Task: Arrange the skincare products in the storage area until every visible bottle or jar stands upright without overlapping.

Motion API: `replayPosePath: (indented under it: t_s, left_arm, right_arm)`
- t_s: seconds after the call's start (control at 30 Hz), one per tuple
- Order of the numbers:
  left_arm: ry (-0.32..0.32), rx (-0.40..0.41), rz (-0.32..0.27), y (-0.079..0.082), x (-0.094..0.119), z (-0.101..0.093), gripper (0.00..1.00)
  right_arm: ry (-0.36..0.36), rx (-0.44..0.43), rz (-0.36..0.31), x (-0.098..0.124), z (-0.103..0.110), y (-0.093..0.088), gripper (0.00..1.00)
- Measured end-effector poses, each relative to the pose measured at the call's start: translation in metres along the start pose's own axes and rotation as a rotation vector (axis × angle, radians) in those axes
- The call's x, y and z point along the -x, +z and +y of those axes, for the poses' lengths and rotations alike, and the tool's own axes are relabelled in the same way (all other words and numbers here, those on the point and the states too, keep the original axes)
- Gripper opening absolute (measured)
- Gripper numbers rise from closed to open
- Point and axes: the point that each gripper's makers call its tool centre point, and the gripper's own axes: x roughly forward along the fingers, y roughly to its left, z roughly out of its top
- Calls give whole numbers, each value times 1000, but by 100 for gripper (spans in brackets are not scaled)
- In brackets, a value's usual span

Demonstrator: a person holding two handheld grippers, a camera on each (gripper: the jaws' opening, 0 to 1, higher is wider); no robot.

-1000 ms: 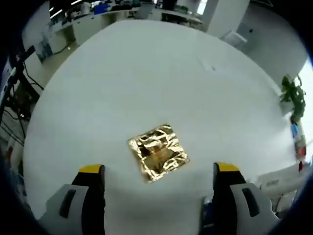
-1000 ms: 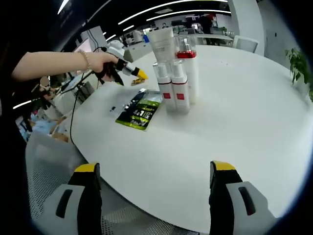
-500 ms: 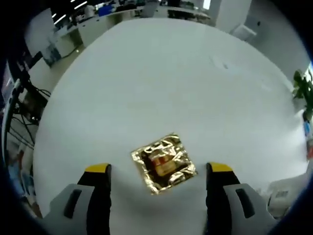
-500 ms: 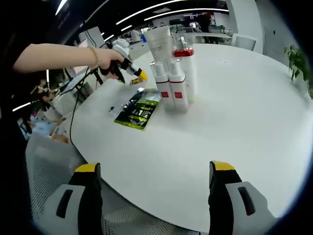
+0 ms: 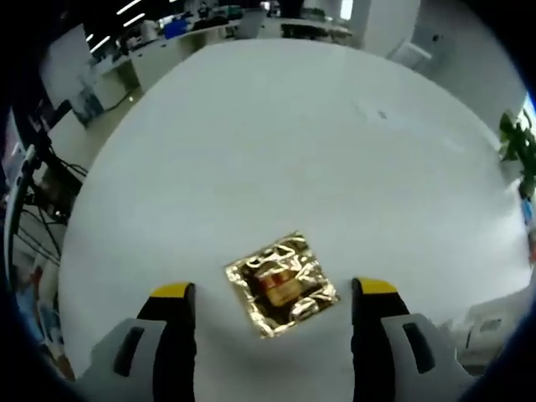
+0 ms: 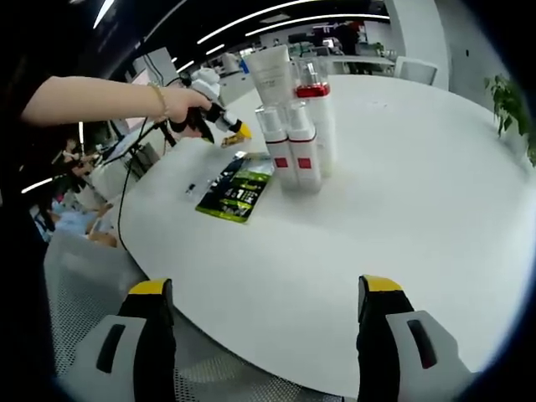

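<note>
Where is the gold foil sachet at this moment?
In the left gripper view, the gold foil sachet lies flat on the white table, just ahead of the open left gripper, between its jaw tips.

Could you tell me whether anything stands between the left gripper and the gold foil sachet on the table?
Nothing visible does. The left gripper is open, its jaws either side of the gold foil sachet, which lies flat on the white table with only bare tabletop around it.

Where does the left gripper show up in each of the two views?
Left gripper view: the left gripper rises from the bottom, jaws open either side of a gold sachet.
Right gripper view: upper left, held in a hand.
Shared landmark: the white round table.
</note>
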Motion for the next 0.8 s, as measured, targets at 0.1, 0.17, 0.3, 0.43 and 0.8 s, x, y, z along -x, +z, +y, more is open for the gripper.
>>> replayPosePath:
  t_s: [0.1, 0.17, 0.3, 0.43, 0.8]
  left_arm:
    - [-8, -17, -6, 1, 1, 2, 54]
    - [-12, -21, -7, 2, 0, 3, 49]
    - [-25, -30, -9, -2, 3, 6, 35]
    - [-45, 1, -25, -1, 4, 7, 34]
    - [-50, 23, -50, 2, 16, 13, 30]
  right_arm:
    - [3, 4, 6, -1, 1, -1, 90]
    - [4, 9, 9, -1, 1, -1, 90]
    - [8, 12, 5, -1, 2, 0, 90]
    - [7, 17, 3, -1, 2, 0, 90]
    - [2, 40, 4, -1, 3, 1, 90]
